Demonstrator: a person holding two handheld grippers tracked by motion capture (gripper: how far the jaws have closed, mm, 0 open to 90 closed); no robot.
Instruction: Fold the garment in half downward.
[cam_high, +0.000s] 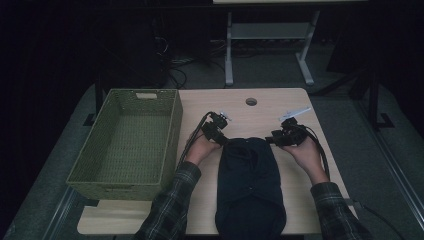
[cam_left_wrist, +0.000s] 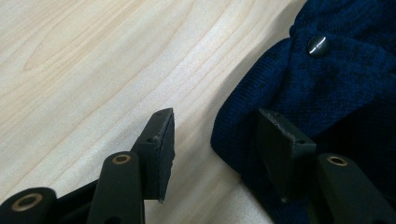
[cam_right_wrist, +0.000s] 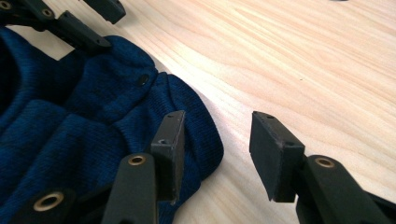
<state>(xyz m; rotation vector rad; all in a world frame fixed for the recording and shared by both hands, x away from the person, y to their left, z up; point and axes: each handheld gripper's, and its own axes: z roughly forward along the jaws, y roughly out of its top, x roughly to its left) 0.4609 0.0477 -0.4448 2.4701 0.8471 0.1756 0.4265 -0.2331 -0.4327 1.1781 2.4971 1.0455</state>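
Here, two spread grippers flank one navy cardigan (cam_high: 249, 182).
High view: left gripper (cam_high: 223, 135) and right gripper (cam_high: 274, 138) sit at the cardigan's far corners, one basket (cam_high: 125, 142) left. Left gripper view: jaws apart, one over cloth, one button (cam_left_wrist: 318, 45) ahead. Right gripper view: jaws apart, straddling the cloth's edge.

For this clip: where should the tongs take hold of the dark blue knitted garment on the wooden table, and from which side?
Probably at the two far corners of the dark blue knitted garment. The left tongs and right tongs each stand open, straddling a rounded, thick folded edge. Coming in low from the outer sides, one jaw over the cloth and one on the light wooden table, suits that flat pose.
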